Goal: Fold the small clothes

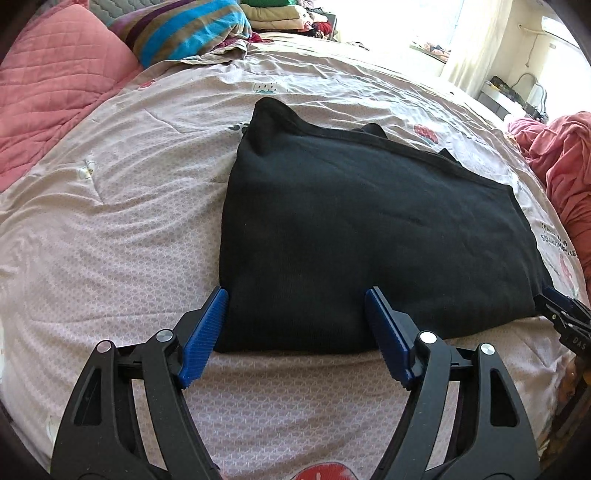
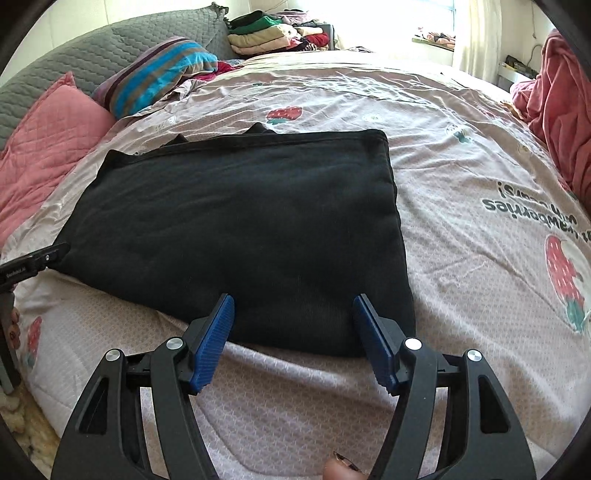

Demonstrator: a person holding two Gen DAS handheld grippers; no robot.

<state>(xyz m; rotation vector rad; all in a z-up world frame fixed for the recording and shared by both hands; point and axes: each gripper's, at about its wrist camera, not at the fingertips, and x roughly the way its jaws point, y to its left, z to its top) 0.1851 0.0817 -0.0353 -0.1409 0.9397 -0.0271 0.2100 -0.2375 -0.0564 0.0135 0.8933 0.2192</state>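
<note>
Both the left gripper and right gripper, jaws wide, are straddling the near edge of the soft, limp black garment, probably best pinched at its corners.

- The folded garment lies flat on the bed.
- The left tongs sit at its near left corner, the right tongs at its near right corner.
- Pillows lie left; a clothes pile sits behind.
</note>
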